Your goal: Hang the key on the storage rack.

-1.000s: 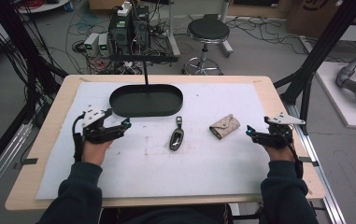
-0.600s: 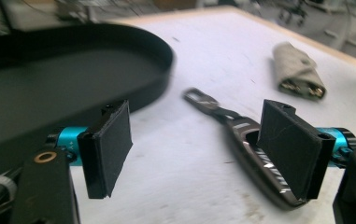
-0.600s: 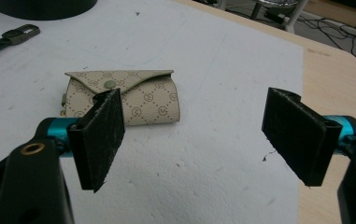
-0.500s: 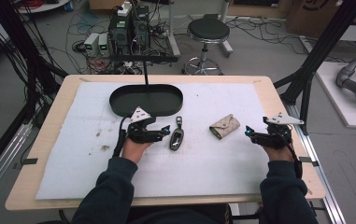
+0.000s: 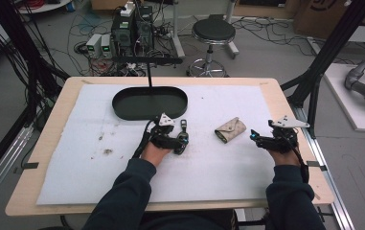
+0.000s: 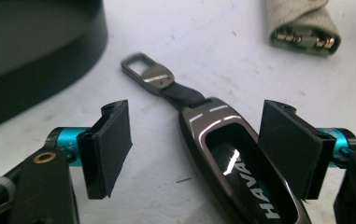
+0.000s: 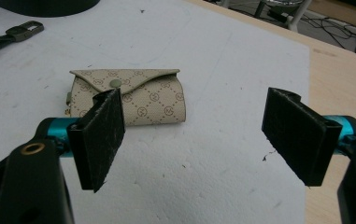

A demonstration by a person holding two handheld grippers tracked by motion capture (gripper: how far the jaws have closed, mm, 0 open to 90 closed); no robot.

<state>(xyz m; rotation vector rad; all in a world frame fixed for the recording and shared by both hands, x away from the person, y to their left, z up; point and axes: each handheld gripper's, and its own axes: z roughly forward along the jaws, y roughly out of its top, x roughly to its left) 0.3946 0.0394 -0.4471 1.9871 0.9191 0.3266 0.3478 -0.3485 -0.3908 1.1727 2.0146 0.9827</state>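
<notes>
High view: left gripper at key fob, just below black tray; right gripper near beige pouch.
Left gripper view: jaws wide apart, fob between them, untouched.
Right gripper view: jaws spread, empty; pouch beyond left jaw.

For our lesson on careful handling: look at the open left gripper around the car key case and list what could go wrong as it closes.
1. The key case lies at a slant, nearer one of the left gripper's open jaws; closing may push or twist it instead of gripping it.
2. Its strap and metal ring trail toward the black tray, so a lift might drag them against the tray wall.
</notes>
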